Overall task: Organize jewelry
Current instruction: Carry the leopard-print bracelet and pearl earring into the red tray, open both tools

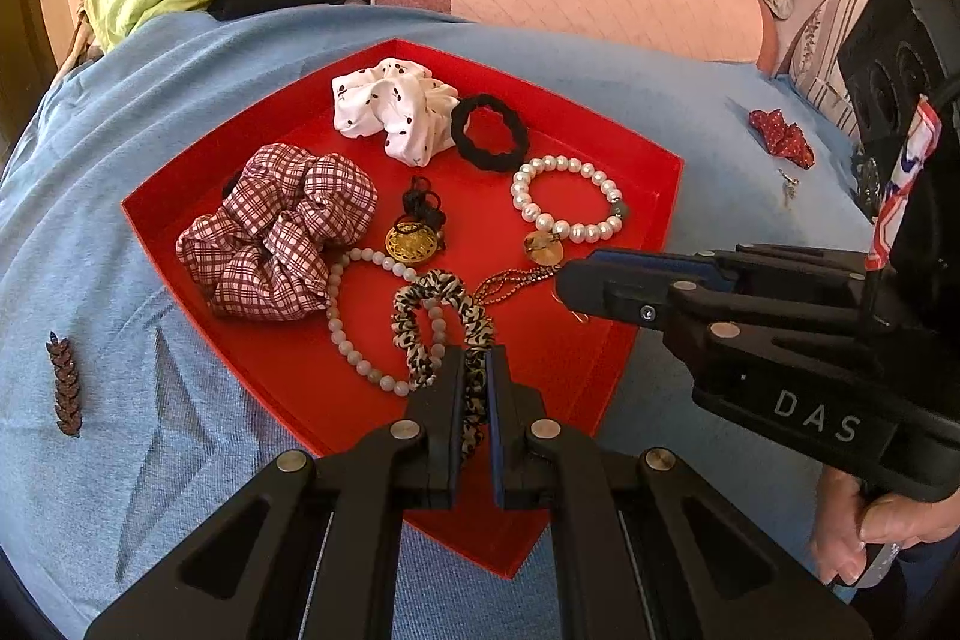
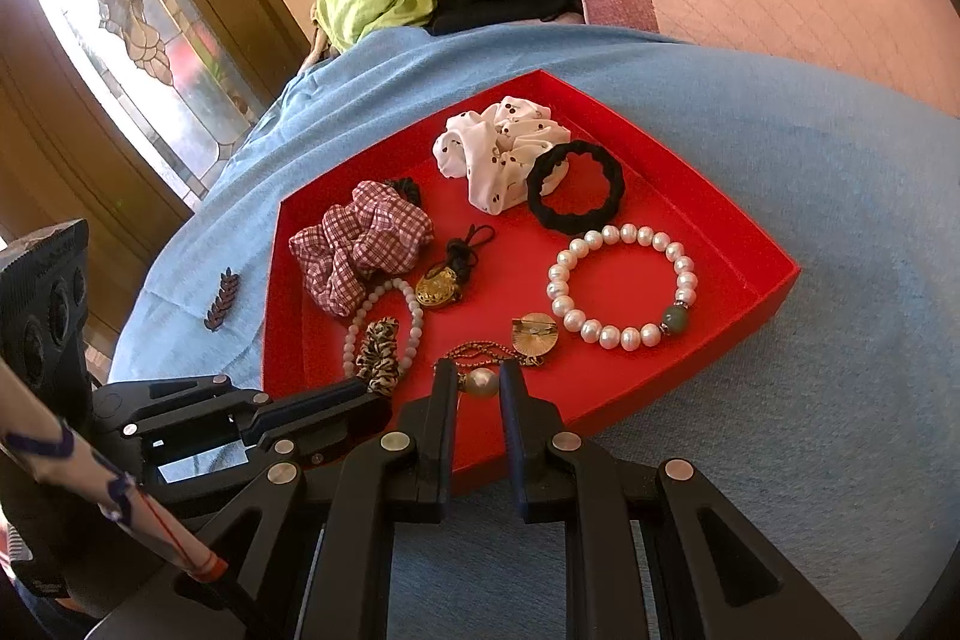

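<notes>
Left wrist view first: the red tray (image 1: pixel 654 184) sits on the blue cloth (image 1: pixel 150 112), shallow, straight-walled, and it's packed. At the far corner lies a white scrunchie (image 1: pixel 393 106) with dark spots, a black hair tie (image 1: pixel 489 132) touching it. By the left edge, a puffy checked scrunchie (image 1: pixel 279 232). Mid-tray, a round filigree gold pendant (image 1: pixel 410 239) on black cord; toward the right edge, a glossy pearl bracelet (image 1: pixel 567 198) with one green bead. A pale bead bracelet (image 1: pixel 354 334) loops near the front, and the left gripper (image 1: pixel 475 388) is pinched on the leopard-print hair tie (image 1: pixel 420 322) lying across it. The right gripper (image 1: pixel 579 289) reaches in from the right edge; its opening can't be judged here. Off the tray, a brown leaf-shaped clip (image 1: pixel 64 385) rests on the cloth to the left, a red dotted scrunchie (image 1: pixel 782 138) far right. Now the right wrist view: the right gripper (image 2: pixel 478 382) stands spread around a large pearl pendant (image 2: pixel 482 381) on a fine chain (image 2: pixel 474 349) at the tray's near edge, pads not touching it, with a fluted gold brooch (image 2: pixel 534 337) just beyond. The left gripper (image 2: pixel 366 403) comes in from the left, clamped on the leopard tie.
</notes>
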A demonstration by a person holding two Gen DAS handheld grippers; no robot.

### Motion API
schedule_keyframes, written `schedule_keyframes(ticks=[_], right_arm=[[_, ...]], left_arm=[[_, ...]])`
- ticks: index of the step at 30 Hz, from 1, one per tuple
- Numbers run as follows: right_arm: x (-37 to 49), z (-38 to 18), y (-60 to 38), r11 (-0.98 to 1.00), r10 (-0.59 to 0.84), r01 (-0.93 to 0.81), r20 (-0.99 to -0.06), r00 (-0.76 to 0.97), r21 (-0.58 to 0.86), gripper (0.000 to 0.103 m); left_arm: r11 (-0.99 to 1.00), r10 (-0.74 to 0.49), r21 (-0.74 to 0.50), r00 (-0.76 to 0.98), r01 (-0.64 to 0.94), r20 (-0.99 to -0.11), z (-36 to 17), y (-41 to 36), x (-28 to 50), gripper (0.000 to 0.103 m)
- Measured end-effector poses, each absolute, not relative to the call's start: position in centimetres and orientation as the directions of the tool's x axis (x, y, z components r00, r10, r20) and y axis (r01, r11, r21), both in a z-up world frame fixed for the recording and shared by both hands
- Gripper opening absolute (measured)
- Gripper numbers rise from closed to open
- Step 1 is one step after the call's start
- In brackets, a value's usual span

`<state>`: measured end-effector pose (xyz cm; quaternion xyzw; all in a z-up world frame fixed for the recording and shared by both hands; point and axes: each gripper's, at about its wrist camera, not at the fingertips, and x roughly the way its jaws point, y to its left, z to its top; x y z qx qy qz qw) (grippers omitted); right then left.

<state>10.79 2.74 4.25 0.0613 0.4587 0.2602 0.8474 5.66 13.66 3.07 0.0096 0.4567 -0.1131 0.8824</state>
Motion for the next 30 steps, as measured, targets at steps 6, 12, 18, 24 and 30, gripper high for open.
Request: schedule_keyframes(ticks=[6, 12, 18, 24, 30], right_arm=[[10.6, 4.3, 3.3, 0.868, 0.465, -0.402, -0.759, 0.455, 0.291, 0.016], [10.7, 4.3, 3.9, 0.880, 0.419, -0.419, -0.780, 0.466, 0.223, 0.016], [11.3, 4.1, 4.4, 0.885, 0.375, -0.435, -0.806, 0.457, 0.165, 0.016], [11.6, 3.8, 5.0, 0.883, 0.341, -0.454, -0.824, 0.452, 0.116, 0.016], [11.9, 3.7, 4.8, 0.879, 0.344, -0.460, -0.831, 0.438, 0.122, 0.015]], left_arm=[[0.974, -0.190, -0.084, 0.553, 0.212, -0.811, 2.9, 13.5, 5.7, 0.006], [0.972, -0.188, -0.076, 0.546, 0.221, -0.817, 2.7, 13.1, 5.7, 0.006], [0.972, -0.186, -0.076, 0.532, 0.222, -0.826, 2.3, 12.8, 6.0, 0.007], [0.972, -0.190, -0.084, 0.527, 0.220, -0.828, 2.1, 12.4, 6.4, 0.007], [0.972, -0.194, -0.092, 0.524, 0.215, -0.829, 2.1, 12.4, 6.5, 0.008]])
